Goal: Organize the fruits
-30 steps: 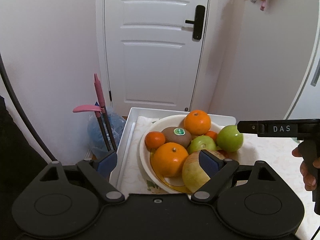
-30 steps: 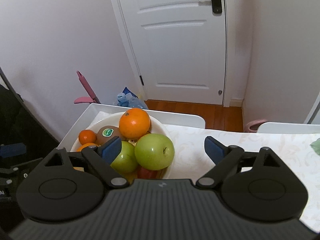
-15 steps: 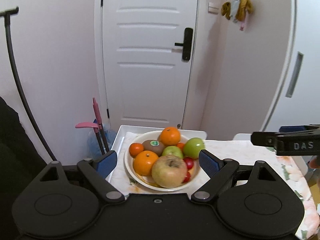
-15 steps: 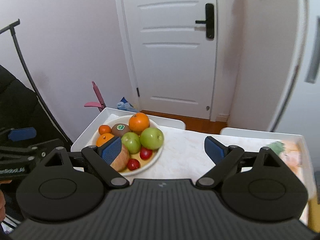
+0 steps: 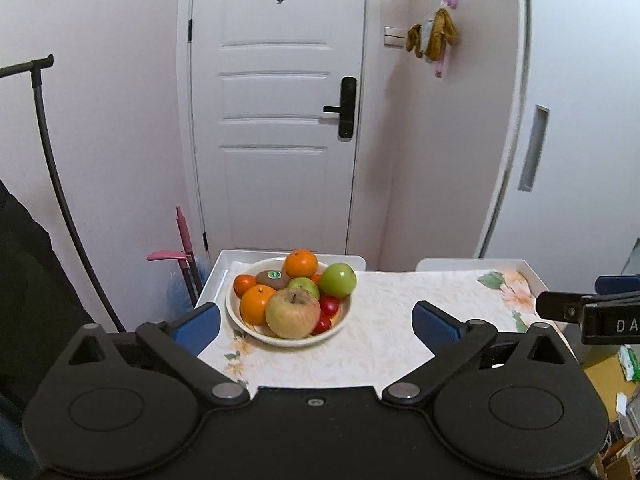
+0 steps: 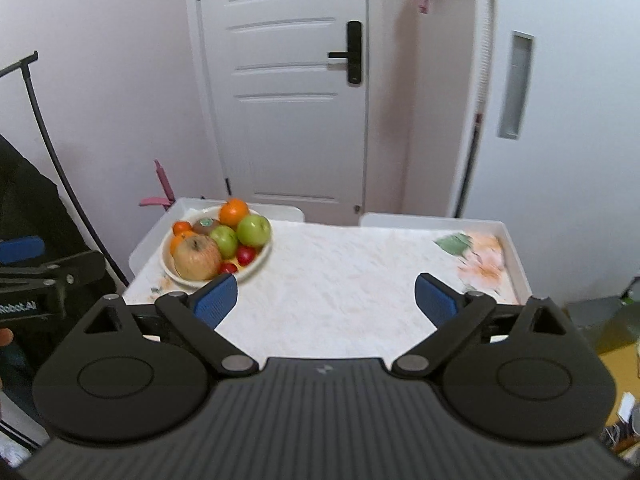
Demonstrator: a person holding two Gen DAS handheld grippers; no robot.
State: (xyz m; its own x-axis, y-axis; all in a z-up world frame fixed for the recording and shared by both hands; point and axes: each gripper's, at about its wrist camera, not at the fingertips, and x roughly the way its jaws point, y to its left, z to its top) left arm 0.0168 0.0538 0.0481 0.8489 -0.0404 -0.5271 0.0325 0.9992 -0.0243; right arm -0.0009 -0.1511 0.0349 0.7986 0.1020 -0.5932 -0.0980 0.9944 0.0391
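A cream bowl (image 5: 336,326) heaped with fruit stands at the left end of a small table. It holds a large yellow-red apple (image 5: 293,313), green apples (image 5: 337,279), oranges (image 5: 300,263), a kiwi (image 5: 273,277) and small red fruits (image 5: 329,305). The bowl also shows in the right wrist view (image 6: 256,265). My left gripper (image 5: 316,322) is open and empty, held back from the table in front of the bowl. My right gripper (image 6: 326,295) is open and empty, held back over the table's near edge.
The table has a white raised rim (image 5: 532,276) and a floral cloth (image 5: 400,320). A white door (image 5: 280,120) stands behind it. A pink-handled broom (image 5: 184,248) and a black stand (image 5: 52,184) are at the left. Boxes lie on the floor at the right (image 5: 624,364).
Both grippers have pulled back and up from the bowl, so the whole table now shows. Both stay open and empty.
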